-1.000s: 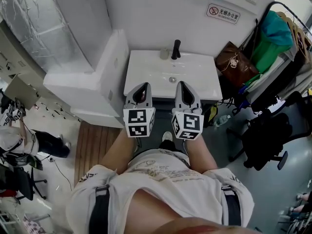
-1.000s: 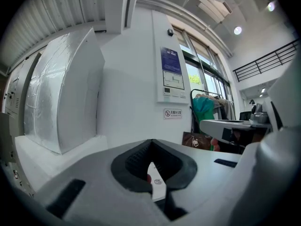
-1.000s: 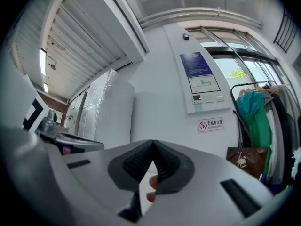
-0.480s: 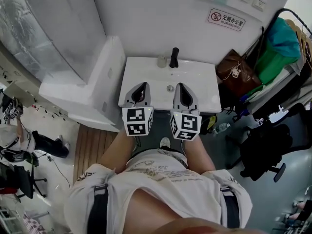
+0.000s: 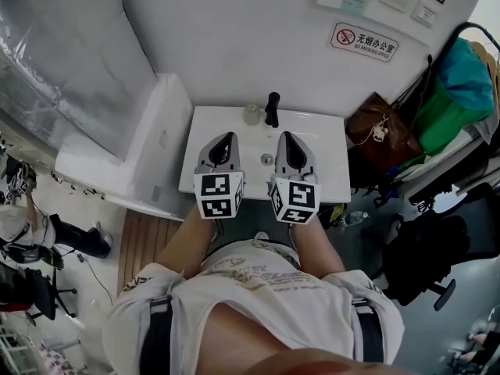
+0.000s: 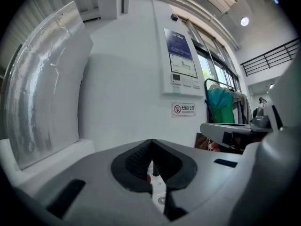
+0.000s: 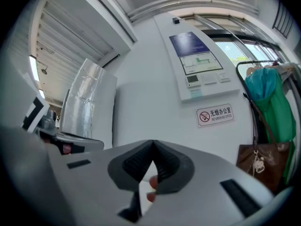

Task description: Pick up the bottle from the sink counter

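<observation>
A small pale bottle (image 5: 251,114) stands at the back of the white sink counter (image 5: 328,170), just left of the black faucet (image 5: 272,108). Both grippers are held side by side over the basin, pointing at the wall. My left gripper (image 5: 226,137) is shut with nothing in it, its tips a short way in front of the bottle. My right gripper (image 5: 285,136) is also shut and empty, in front of the faucet. In the left gripper view the left gripper (image 6: 151,144) faces bare wall. The right gripper (image 7: 153,146) shows the same in its view. Neither gripper view shows the bottle.
A white boxed ledge (image 5: 141,155) adjoins the sink on the left, with a foil-wrapped duct (image 5: 62,61) above it. A brown bag (image 5: 383,127), a rack of hanging clothes (image 5: 461,84) and a black chair (image 5: 426,256) crowd the right. A wooden mat (image 5: 152,237) lies on the floor.
Both grippers have moved forward together over the sink toward the wall, so the bottle and faucet lie closer to their tips. The jaws stayed shut.
</observation>
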Action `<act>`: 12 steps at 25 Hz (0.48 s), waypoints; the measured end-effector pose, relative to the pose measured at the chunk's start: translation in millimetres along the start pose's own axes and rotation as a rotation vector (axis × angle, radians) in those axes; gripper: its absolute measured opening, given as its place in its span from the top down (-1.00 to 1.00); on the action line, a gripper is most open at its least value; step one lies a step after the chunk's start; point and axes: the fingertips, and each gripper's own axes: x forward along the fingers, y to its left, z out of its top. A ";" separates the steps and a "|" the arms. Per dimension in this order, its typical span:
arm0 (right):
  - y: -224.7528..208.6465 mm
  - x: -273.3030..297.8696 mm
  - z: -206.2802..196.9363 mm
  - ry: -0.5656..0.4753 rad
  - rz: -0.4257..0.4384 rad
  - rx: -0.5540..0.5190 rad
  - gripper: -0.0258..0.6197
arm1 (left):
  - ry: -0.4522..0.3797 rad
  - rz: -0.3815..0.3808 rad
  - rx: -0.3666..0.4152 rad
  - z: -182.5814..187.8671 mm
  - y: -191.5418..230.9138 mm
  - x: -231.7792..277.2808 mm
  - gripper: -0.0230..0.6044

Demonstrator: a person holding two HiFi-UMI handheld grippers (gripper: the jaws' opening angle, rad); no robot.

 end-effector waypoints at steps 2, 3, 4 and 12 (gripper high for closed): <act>-8.1 12.5 0.1 0.003 0.011 -0.002 0.85 | 0.003 0.005 -0.001 0.7 -1.9 14.7 0.88; -11.4 18.5 0.2 0.004 0.019 -0.004 0.85 | 0.004 0.009 -0.002 1.5 -2.7 21.7 0.88; -14.3 24.1 0.3 0.006 0.026 -0.008 0.85 | 0.004 0.013 -0.003 2.1 -3.2 28.0 0.88; -35.5 55.1 -3.4 0.033 0.047 -0.025 0.85 | 0.040 0.031 -0.046 -1.1 -3.1 65.1 0.88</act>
